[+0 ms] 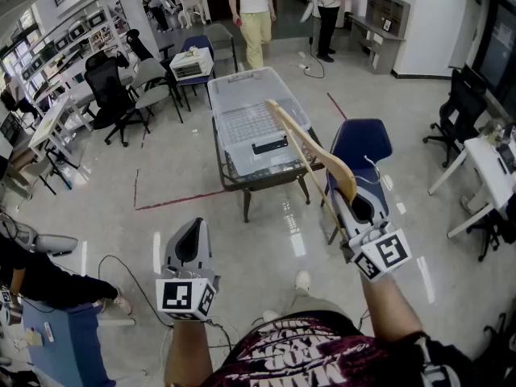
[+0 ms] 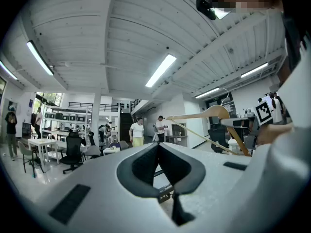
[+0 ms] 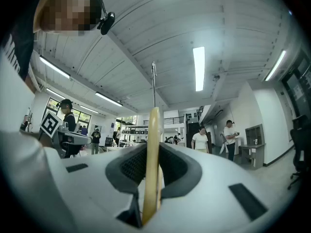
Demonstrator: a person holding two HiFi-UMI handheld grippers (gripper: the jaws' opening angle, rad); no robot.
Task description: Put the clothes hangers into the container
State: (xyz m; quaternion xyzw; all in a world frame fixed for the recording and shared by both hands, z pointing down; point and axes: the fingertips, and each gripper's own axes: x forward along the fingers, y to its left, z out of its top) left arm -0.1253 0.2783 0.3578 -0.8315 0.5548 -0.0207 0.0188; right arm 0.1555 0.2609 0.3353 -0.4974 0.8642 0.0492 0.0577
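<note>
Carrying stage: a wooden hanger point(image 1: 337, 174) rides clenched in the right tool point(image 1: 355, 204) at centre right of the head view, just short of the clear container point(image 1: 242, 127) on the bench point(image 1: 242, 185) at upper centre. The left tool point(image 1: 187, 236) hangs closed and empty. The next move likely calls for reaching forward and lowering the hanger over the rim.

The container point(image 1: 242, 83) sits on a table point(image 1: 242, 185) ahead. The hanger point(image 1: 313, 147) stands between the right gripper's point(image 1: 357, 204) jaws, its far end seemingly over the container's right edge. A chair point(image 1: 360, 145) stands right of the table. The left gripper point(image 1: 187, 244) hangs left, nearer.
</note>
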